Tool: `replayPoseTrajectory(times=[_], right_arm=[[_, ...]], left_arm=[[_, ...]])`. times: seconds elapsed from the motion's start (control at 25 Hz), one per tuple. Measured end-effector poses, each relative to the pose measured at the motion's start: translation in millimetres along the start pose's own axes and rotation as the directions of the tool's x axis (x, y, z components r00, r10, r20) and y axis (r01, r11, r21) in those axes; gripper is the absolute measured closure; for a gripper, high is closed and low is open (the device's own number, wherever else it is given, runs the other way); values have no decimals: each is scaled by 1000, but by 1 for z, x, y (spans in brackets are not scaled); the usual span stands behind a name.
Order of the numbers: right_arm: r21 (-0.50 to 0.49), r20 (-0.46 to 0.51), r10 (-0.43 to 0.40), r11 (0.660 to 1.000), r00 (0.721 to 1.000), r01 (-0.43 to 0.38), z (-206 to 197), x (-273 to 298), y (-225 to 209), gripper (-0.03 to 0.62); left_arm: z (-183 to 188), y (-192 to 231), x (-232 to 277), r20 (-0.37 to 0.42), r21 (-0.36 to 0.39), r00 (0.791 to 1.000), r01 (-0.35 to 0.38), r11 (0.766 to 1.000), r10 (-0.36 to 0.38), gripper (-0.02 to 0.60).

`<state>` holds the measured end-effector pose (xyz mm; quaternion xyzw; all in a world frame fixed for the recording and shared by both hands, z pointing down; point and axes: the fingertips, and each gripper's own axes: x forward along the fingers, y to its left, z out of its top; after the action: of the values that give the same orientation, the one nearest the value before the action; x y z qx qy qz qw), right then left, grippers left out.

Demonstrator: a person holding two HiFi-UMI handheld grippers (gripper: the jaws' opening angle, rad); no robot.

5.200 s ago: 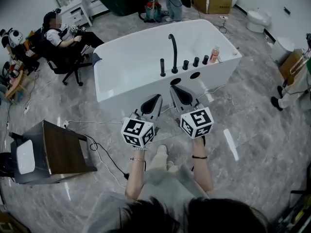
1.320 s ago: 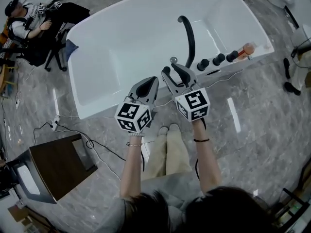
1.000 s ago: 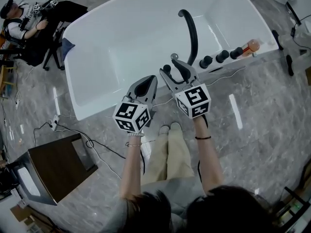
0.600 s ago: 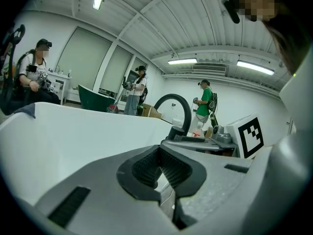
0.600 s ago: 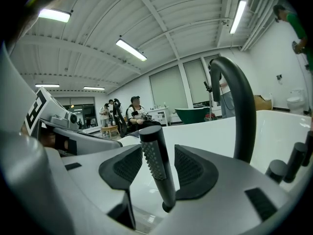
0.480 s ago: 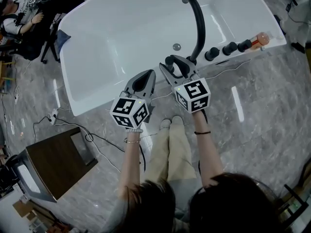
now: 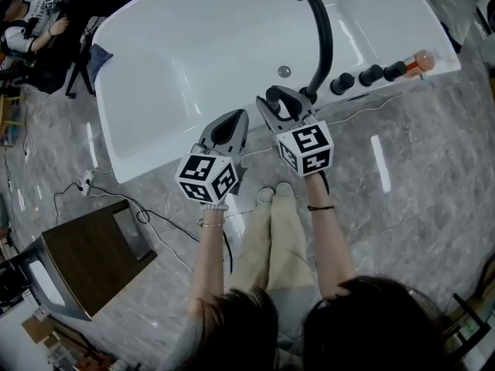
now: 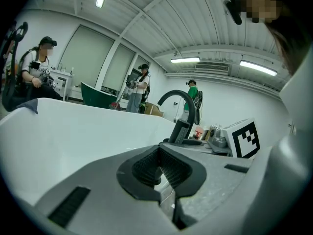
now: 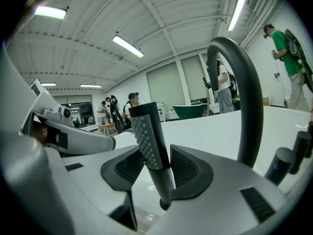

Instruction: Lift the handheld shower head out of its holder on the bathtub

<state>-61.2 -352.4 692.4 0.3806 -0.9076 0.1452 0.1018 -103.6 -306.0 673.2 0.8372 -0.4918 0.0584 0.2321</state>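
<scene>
- Right gripper view: the right gripper (image 9: 155, 171) has its fingers wide and closing around the handheld shower head (image 9: 146, 131). The dark, dimpled handle stands nearly upright between the pads and close to both, but no firm clamp shows yet.
- The handle's foot sits low in its holder (image 9: 165, 204) on the tub's rim, so the head has not been lifted.
- Left gripper view: the left gripper (image 8: 159, 169) has its fingers met at the tips with nothing between them. It hangs idle just beside the right one.
- Head view: both grippers sit side by side at the near rim of the bathtub (image 7: 147, 157), with the right one over the shower head (image 7: 272, 95).
- I judge the step in hand to be the grasp, with the lift not yet begun.
- The next move calls for the pads to settle squarely on the handle. A pull along the handle's own line, rather than sideways, should then keep it from binding in the holder.
- The curved spout (image 7: 321, 29) rises just behind, so the lift should stay clear of it.
- Beyond it along the rim stand the black knobs (image 7: 371, 74), well apart from the grasp.
</scene>
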Motion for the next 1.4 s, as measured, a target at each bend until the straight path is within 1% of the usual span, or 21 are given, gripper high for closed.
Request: replayPoseTrajectory(times=[0.24,0.4,0.52,0.72,1.04,1.4], right_arm=[[-70,-27,-18,997,999,16,0,1,1,451],[-64,-24,-47,997,999,46,4,-3,-3,459],[-75,-16,-46,996,999,44,14,-5,0,461],[-81,0,-43,996,999,43,38,-15,9,461],[-106,42,-39,993,998,43,90,-34,20,462],[-116,107,-43,992,993,55,143,-62,31,462]], left_arm=[[-1,-1,2,-2,-7,1000,5,1000,-5,577],[3,-3,3,4,-10,1000,7,1000,-7,577],[10,-4,1,11,-11,1000,7,1000,-7,577],[28,-9,-8,28,-13,1000,2,1000,-2,577],[77,-23,-20,85,3,996,4,1000,-5,577],[114,-45,-42,123,23,992,24,999,-26,577]])
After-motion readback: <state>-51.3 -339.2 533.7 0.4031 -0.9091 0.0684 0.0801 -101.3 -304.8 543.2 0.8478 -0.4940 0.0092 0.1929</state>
